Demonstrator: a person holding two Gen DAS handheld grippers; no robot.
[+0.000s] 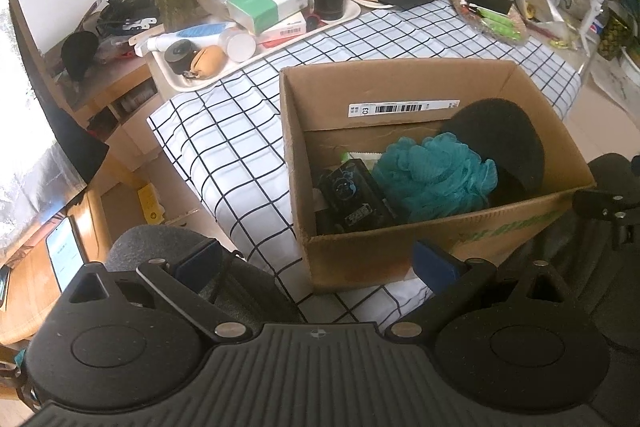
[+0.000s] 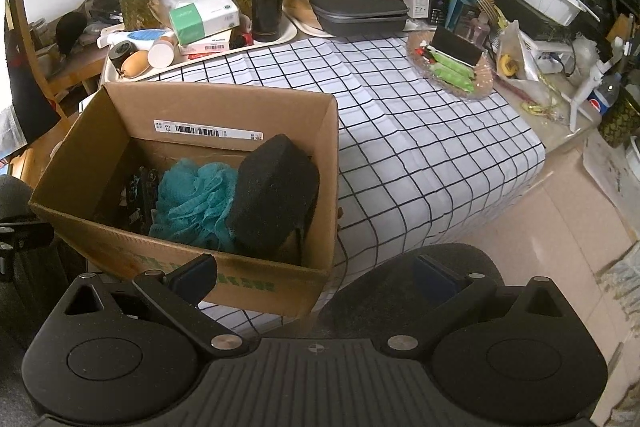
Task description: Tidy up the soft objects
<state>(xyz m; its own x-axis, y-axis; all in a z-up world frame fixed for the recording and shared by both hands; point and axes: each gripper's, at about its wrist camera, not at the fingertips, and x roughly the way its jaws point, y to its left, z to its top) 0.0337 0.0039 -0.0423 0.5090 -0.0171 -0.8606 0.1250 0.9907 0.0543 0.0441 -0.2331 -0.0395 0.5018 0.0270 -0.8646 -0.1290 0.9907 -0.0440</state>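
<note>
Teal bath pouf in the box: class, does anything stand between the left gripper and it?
Only the cardboard box's near wall. The left gripper sits low, outside it, open and empty. The teal bath pouf lies inside, uncovered from above, between a black sponge and a black packet.

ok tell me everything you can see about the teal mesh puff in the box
The teal mesh puff is a ruffled ball of netted, plastic-looking mesh, bunched in loose folds. It lies inside the open cardboard box, near the middle. A black foam sponge leans against one side of it and a black printed pouch sits against the other. Neither gripper touches it.
</note>
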